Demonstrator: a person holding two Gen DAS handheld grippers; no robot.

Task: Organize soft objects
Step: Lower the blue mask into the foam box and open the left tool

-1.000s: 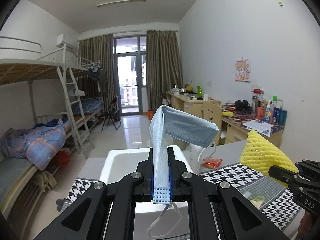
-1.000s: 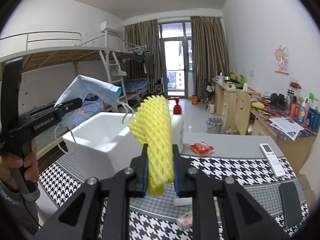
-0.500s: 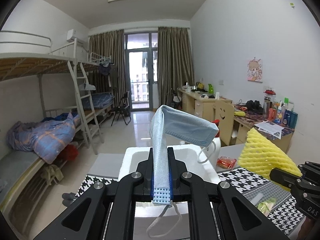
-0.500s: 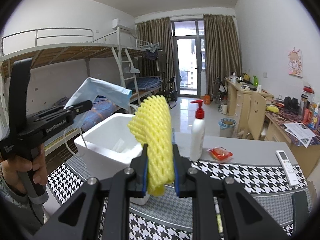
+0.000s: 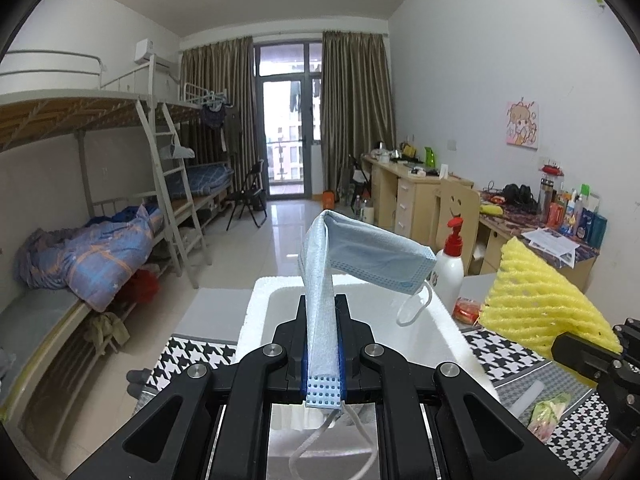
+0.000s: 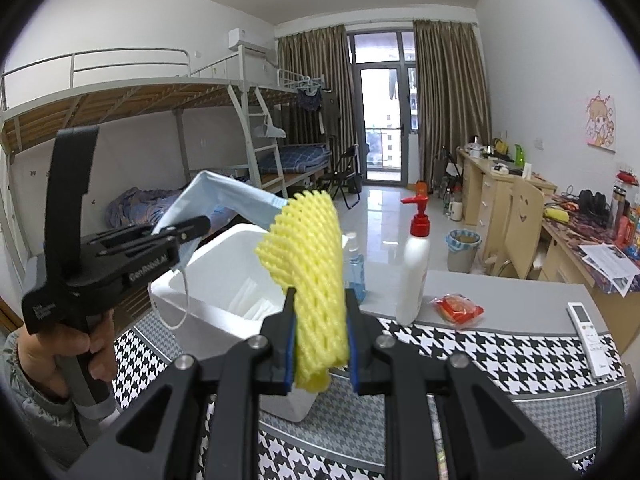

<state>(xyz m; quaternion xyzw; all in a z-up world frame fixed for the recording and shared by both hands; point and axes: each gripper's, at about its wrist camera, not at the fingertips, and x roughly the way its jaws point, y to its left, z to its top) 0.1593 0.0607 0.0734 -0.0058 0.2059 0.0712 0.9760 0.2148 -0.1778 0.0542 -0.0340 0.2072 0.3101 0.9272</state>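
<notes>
Both tools are drifting closer over the white foam box [image 5: 256,312], the left tool [image 5: 322,360] pinching a limp, featherlight blue face mask [image 5: 372,256] by 1 edge, the right tool [image 6: 320,340] squeezing a springy yellow foam net [image 6: 308,248] near its bottom end.

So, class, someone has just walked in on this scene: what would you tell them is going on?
A person holds a gripping tool in each hand at a table with a houndstooth cloth. The left tool is shut on a blue face mask; the right tool is shut on a yellow foam net. Both are held up near an open white foam box, the mask above it. Neither item is in the box yet. A pump bottle stands beside it.
</notes>
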